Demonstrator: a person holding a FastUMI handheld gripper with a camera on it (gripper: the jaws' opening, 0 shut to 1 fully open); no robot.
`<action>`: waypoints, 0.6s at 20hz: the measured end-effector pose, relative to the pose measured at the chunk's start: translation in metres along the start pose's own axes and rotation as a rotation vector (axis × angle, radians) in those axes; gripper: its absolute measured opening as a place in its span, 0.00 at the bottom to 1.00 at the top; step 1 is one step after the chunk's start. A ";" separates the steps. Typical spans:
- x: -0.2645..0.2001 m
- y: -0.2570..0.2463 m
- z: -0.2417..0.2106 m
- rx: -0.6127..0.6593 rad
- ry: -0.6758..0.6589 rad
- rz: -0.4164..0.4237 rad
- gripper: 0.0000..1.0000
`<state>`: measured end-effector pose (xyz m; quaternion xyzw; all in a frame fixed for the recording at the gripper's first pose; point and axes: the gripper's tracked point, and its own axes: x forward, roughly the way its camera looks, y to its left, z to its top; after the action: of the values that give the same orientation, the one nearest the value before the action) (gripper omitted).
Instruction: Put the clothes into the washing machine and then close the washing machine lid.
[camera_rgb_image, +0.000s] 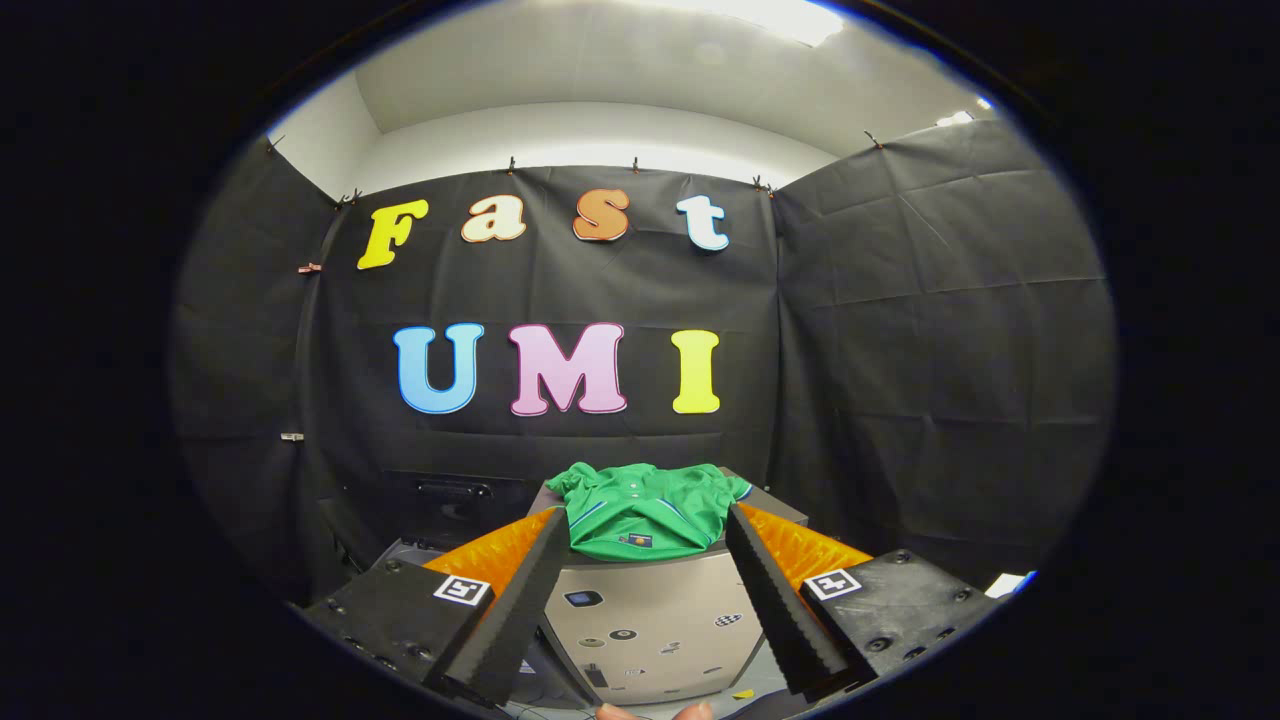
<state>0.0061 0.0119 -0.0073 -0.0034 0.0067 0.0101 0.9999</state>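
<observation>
A folded green shirt (645, 512) with blue trim lies on top of a grey box-like surface (660, 610), just ahead of and between my fingertips. My gripper (648, 522) is open, its two fingers spread to either side of the shirt's front edge, touching nothing. The grey front panel below the shirt carries several small stickers. I cannot tell whether this grey box is the washing machine, and no lid shows.
A dark box-like unit (450, 500) stands behind and left of the grey surface, against the black cloth wall. A fingertip (655, 712) of a person shows below the fingers. A pale floor patch (1010, 583) lies at the right.
</observation>
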 end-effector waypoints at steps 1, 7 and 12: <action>0.005 -0.001 0.000 -0.001 0.006 -0.003 0.98; 0.047 0.004 0.007 0.004 0.029 0.029 0.98; 0.101 0.017 -0.004 0.003 0.117 0.089 0.98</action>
<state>0.1064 0.0306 -0.0127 -0.0024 0.0654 0.0542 0.9964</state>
